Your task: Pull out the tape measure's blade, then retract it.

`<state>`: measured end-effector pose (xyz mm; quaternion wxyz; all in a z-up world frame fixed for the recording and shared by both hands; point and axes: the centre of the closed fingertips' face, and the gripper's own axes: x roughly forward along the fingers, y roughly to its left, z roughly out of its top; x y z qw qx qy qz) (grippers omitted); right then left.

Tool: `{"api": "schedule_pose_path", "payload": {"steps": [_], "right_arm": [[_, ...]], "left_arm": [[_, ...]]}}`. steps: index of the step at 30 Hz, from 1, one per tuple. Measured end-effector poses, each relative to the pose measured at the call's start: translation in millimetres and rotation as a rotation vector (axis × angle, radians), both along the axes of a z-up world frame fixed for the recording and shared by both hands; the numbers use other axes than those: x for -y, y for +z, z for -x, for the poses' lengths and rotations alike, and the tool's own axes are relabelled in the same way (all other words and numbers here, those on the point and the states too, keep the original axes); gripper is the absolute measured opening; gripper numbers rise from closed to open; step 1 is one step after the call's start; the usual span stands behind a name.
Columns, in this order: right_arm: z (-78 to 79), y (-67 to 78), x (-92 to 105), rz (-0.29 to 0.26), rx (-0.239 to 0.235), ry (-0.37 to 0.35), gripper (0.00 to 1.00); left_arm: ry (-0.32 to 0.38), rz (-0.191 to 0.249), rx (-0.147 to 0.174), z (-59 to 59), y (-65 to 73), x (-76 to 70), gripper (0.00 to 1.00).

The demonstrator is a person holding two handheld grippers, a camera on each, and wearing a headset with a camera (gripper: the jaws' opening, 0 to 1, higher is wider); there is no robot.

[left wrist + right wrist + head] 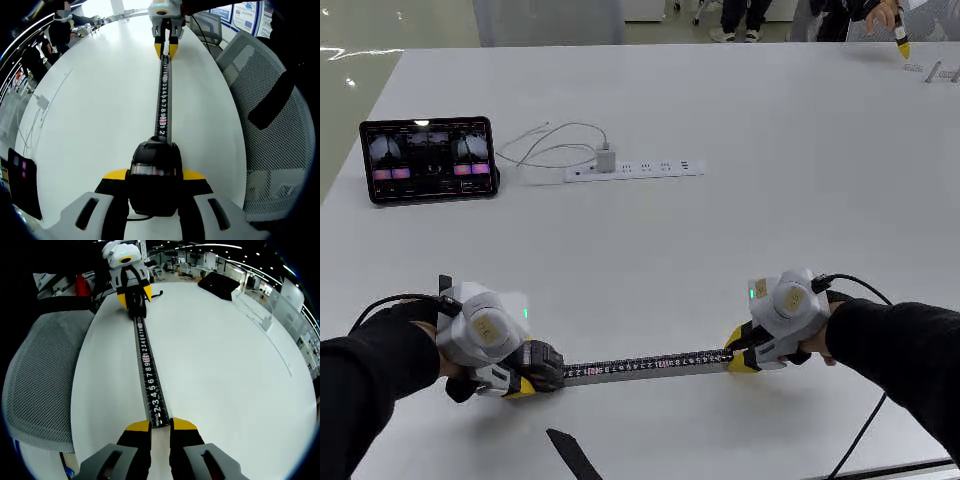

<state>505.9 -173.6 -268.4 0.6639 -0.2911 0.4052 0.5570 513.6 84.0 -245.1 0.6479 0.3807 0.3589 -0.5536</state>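
White workbench [720, 230] is carrying the tape measure [542, 363] near its front edge. Its black body is sitting clamped in the left gripper [523, 383]; the right gripper [738, 355] is pinching the tip of the blade [650, 366], which is lying extended flat between both.

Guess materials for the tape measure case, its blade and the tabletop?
Case: likely black plastic or rubber, semi-gloss with soft highlights. Blade: probably thin coated steel, dark matte with printed white and red numerals. Table: white, smooth, faint sheen; laminate, probably.
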Motion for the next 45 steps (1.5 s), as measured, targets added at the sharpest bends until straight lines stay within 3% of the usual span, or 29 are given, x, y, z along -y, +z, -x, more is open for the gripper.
{"api": "schedule_pose_path", "payload": {"steps": [3,13,20,24,31,39,45], "right_arm": [[0.2,0.1,-0.6,0.01,0.001,0.016,0.1],[1.8,-0.3,-0.8,0.067,0.039,0.104,0.11],[3.1,-0.8,-0.8,0.09,0.052,0.126,0.12],[3.6,-0.3,-0.2,0.101,0.068,0.149,0.12],[4.5,6.5,0.9,0.085,0.07,0.14,0.14],[6.2,14.8,-4.0,0.06,0.081,0.101,0.23],[2.3,22.3,-6.6,0.022,0.078,-0.003,0.32]], "left_arm": [[0.01,0.027,-0.009,-0.6,1.0,-1.3,0.33],[0.017,0.026,-0.009,-1.4,0.5,1.2,0.33],[0.033,0.023,-0.015,-0.9,2.6,0.6,0.33],[0.023,0.027,0.007,-2.2,8.7,0.0,0.34],[0.034,0.045,-0.004,-3.7,14.8,-3.0,0.36],[0.071,0.086,-0.018,-1.5,18.8,-9.5,0.43],[0.137,0.135,-0.032,0.8,26.7,-14.1,0.51]]}}
